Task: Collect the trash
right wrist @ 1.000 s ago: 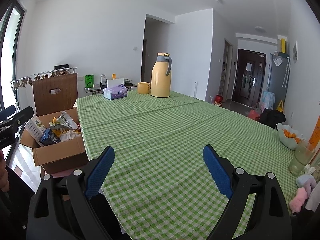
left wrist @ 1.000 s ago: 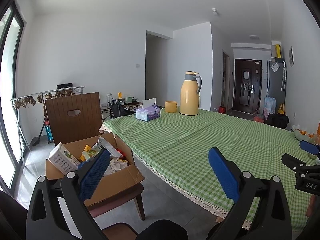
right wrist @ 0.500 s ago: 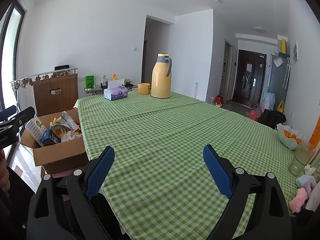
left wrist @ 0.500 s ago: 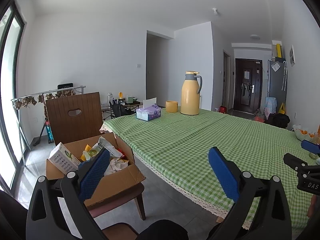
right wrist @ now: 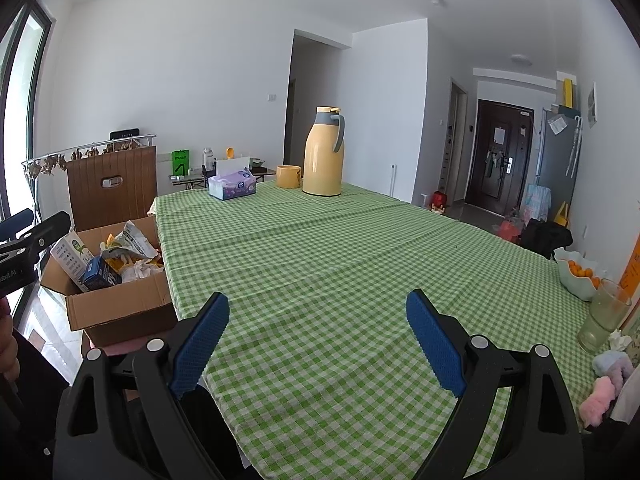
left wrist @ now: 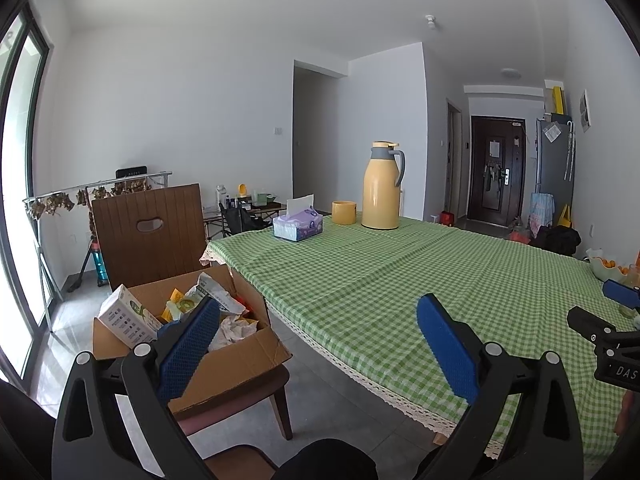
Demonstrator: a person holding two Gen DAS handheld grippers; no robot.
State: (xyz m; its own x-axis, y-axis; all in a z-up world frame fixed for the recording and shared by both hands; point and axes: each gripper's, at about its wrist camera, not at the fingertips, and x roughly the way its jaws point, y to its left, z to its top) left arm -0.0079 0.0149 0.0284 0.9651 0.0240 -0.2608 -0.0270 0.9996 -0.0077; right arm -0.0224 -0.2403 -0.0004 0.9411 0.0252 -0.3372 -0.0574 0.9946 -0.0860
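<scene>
**Both grippers spread and empty over a checked table; trash gathered in a box on a chair**

Left gripper (left wrist: 318, 328) held off the table's near-left corner, fingers released and wide apart, nothing between the blue pads (left wrist: 188, 352). Right gripper (right wrist: 318, 336) held above the near edge of the table (right wrist: 360, 264), likewise spread and empty. Cardboard box (left wrist: 236, 356) resting on a brown chair (left wrist: 148, 236) just beside the table's left edge, flaps open. Inside the box: trash (right wrist: 120, 256) (a white carton, a small blue carton, crumpled wrappers and paper). At the far edge of the green checked cloth: tissue box (right wrist: 232, 186), yellow mug (right wrist: 289, 176) and tall yellow thermos jug (right wrist: 323, 152), the mug just beside the jug. At the right edge: pale bowl of oranges (right wrist: 578, 278) and a glass (right wrist: 604, 316), with pink and blue plush (right wrist: 604, 384) near the near-right corner.
</scene>
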